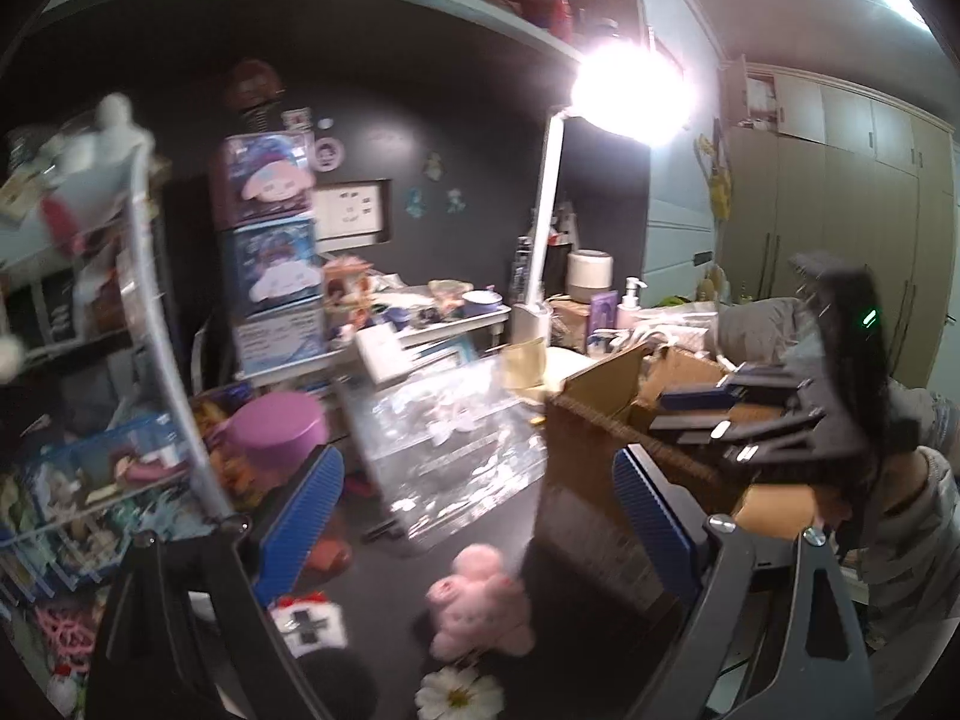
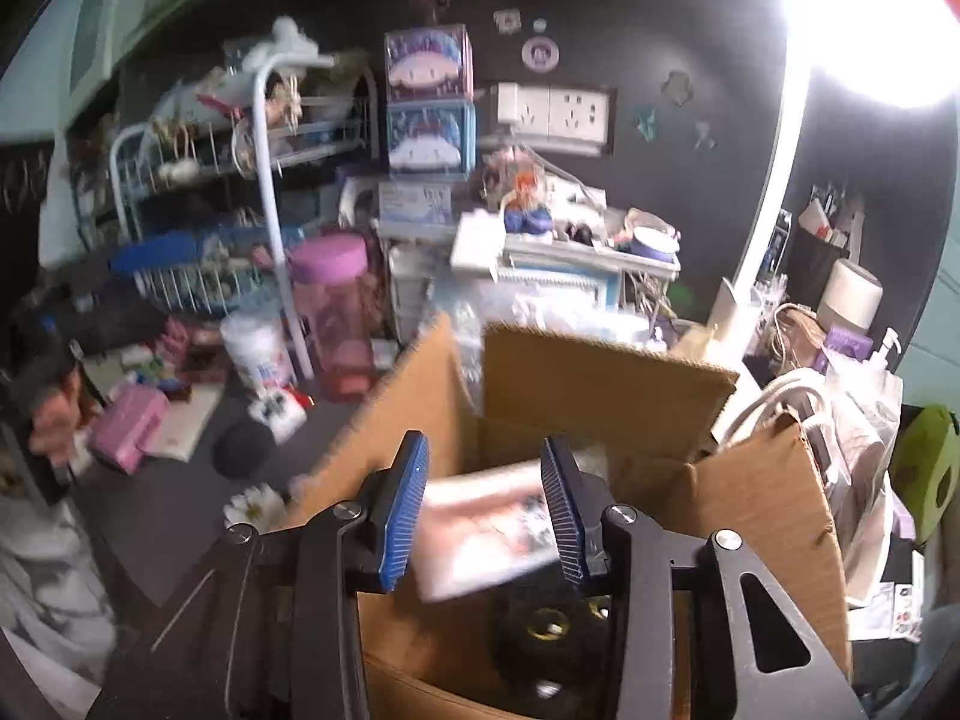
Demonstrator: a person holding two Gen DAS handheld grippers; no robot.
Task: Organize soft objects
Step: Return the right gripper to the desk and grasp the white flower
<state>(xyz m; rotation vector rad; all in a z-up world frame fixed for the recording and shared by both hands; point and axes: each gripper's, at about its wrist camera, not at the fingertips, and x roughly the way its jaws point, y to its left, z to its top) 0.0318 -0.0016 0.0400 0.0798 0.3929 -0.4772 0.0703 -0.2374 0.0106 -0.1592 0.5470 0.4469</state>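
A pink plush toy (image 1: 480,600) lies on the dark desk between my left gripper's (image 1: 486,498) open, empty fingers. A white flower (image 1: 459,693) lies just below it, and shows in the right wrist view too (image 2: 255,507). An open cardboard box (image 1: 606,450) stands to the right. My right gripper (image 2: 486,504) hovers over the box (image 2: 606,372), fingers apart, with a blurred pink-and-white soft item (image 2: 486,534) between the pads; contact is unclear. A dark object lies at the box bottom.
A pink-lidded bottle (image 2: 333,312), a white canister (image 2: 258,348), a wire rack (image 2: 198,210) and stacked character boxes (image 2: 429,102) crowd the back. Clear plastic bags (image 1: 444,444) lie mid-desk. A bright desk lamp (image 1: 630,93) stands at right.
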